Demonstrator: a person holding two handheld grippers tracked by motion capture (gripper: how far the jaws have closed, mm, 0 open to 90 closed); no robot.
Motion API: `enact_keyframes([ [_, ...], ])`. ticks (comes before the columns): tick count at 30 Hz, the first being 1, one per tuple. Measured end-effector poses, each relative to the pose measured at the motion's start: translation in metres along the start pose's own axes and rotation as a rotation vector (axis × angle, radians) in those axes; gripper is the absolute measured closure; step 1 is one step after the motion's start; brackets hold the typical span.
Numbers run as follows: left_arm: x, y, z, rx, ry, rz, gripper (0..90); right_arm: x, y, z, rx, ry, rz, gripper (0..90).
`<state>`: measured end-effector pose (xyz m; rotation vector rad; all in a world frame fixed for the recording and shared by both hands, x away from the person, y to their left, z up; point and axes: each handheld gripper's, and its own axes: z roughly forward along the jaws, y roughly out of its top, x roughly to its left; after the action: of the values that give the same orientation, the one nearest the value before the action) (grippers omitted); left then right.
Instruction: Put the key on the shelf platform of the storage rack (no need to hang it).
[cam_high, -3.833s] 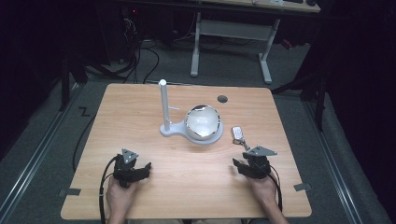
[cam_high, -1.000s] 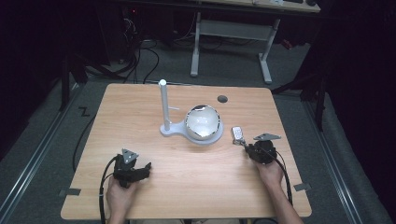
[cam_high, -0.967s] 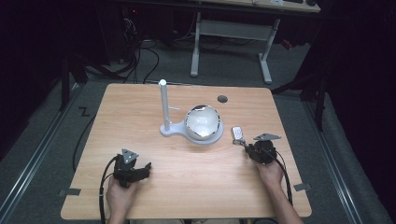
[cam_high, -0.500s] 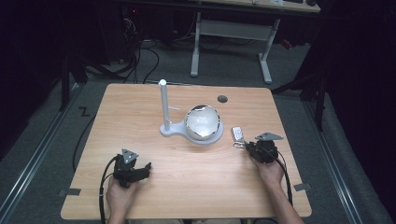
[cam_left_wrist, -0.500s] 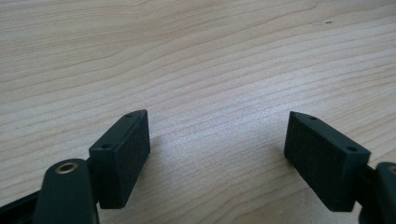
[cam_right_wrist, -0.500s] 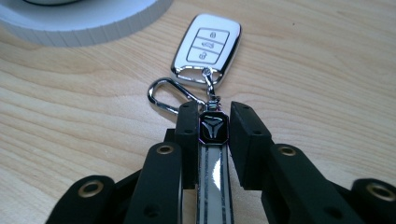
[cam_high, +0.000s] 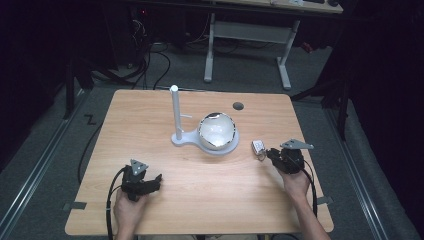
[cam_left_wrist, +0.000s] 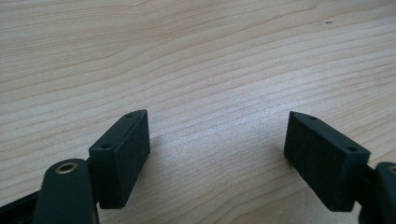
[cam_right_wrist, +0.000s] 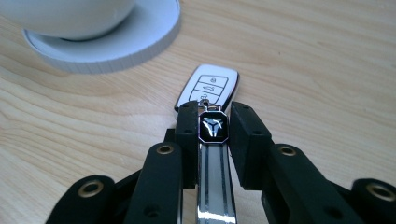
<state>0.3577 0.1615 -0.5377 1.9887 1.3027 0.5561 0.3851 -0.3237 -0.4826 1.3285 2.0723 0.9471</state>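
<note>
Both grippers low, hands at near edge.
Left gripper (cam_high: 141, 180) rests near-left in left hand (cam_high: 129, 210), jaws wide apart. Right gripper (cam_high: 278, 157) sits farther forward in right hand (cam_high: 296, 181), jaws closed in to a narrow gap.

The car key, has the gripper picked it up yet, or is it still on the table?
Done: the right gripper is at the car key, jaws closed on the key's fob strap. The key lies flat on the table beside the white stand. Lifting is left. The left gripper rests open.
</note>
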Motion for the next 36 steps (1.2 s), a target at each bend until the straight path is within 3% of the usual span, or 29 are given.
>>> enact_keyframes([
  [5,0.000,0.000,0.000,0.000,0.000,0.000,22.8,0.002,0.008,-0.009,-0.022,0.026,-0.010,74.5],
  [10,0.000,0.000,0.000,0.000,-0.001,0.000,22.8,0.002,0.013,-0.017,-0.049,0.060,0.022,74.5],
  [31,0.000,0.000,0.000,0.000,0.000,0.000,22.8,0.020,0.026,-0.045,-0.099,0.118,-0.043,74.6],
  [36,0.000,0.000,0.000,0.000,0.000,0.000,22.8,0.028,0.029,-0.049,-0.106,0.155,-0.052,74.5],
])
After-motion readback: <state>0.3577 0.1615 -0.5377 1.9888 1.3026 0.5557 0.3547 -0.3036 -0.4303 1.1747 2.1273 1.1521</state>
